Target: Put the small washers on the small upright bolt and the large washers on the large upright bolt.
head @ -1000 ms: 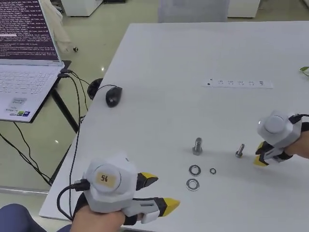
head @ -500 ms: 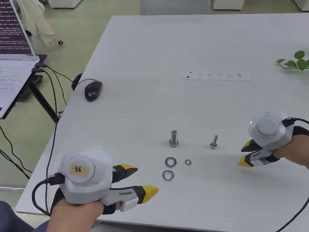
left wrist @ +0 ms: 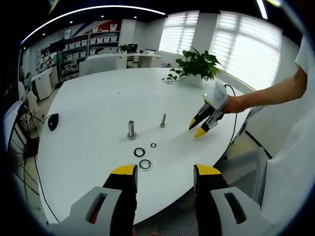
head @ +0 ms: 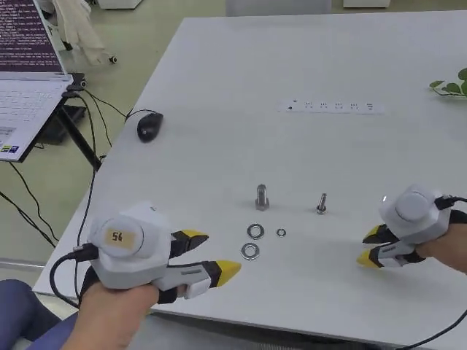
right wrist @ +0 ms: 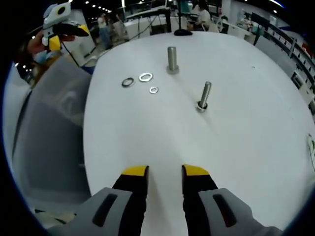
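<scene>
On the white table [head: 219, 87] the large bolt [head: 262, 197] [left wrist: 131, 130] [right wrist: 172, 59] and the small bolt [head: 322, 203] [left wrist: 163, 120] [right wrist: 204, 96] stand upright, both bare. Two large washers [head: 255, 232] [head: 250, 251] and one small washer [head: 281, 232] lie flat just in front of them. The left gripper [head: 213, 253] [left wrist: 165, 172] is open at the near edge, left of the washers. My right gripper [head: 366, 246] [right wrist: 165, 172] is open and holds nothing, to the right of the small bolt and a little nearer to me.
A black mouse [head: 149, 126] lies near the table's left edge and a white power strip [head: 330, 106] farther back. A laptop [head: 29, 73] with trailing cables sits on a stand off the left side. Plant leaves [head: 452, 84] show at the far right.
The head camera has shifted. My right gripper has drawn back a little toward the near edge; the left one has come slightly closer to the washers. Bolts and washers have not moved.
</scene>
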The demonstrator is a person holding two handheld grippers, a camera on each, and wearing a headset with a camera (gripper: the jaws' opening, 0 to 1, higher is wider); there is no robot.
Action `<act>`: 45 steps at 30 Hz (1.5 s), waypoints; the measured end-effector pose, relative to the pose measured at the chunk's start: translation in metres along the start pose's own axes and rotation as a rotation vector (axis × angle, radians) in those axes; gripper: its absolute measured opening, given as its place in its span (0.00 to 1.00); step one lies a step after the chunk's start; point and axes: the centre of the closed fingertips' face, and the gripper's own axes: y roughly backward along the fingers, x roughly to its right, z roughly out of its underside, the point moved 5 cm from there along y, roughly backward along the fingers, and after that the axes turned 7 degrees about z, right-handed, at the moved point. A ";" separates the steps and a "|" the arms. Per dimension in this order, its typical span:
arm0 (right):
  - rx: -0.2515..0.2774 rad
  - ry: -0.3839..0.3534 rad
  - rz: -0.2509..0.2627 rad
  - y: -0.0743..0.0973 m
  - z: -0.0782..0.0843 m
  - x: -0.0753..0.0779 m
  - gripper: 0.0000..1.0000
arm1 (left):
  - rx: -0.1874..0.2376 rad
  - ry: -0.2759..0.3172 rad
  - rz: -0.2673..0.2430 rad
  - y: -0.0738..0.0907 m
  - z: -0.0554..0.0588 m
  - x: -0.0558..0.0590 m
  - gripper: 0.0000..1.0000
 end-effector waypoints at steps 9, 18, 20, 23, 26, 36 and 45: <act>0.064 0.024 -0.017 -0.018 -0.032 -0.001 0.28 | -0.016 -0.006 0.015 -0.005 0.001 0.011 0.44; 0.088 0.035 -0.036 -0.038 -0.061 -0.013 0.26 | -0.021 -0.027 0.042 -0.008 -0.001 0.004 0.44; 0.098 0.033 -0.039 -0.044 -0.071 -0.016 0.26 | -0.029 -0.031 0.054 -0.009 0.000 0.001 0.45; 0.111 0.049 -0.040 -0.054 -0.085 -0.020 0.25 | -0.043 -0.041 0.074 -0.009 0.001 -0.004 0.45; 0.098 0.055 -0.040 -0.062 -0.090 -0.020 0.25 | -0.054 -0.053 0.103 -0.007 0.000 -0.008 0.45; 0.087 0.016 -0.039 -0.087 -0.108 -0.011 0.21 | -0.050 -0.071 0.141 -0.008 -0.006 -0.018 0.45; 0.001 0.172 -0.071 -0.097 -0.117 -0.016 0.18 | -0.034 -0.039 0.133 -0.005 0.004 -0.023 0.44</act>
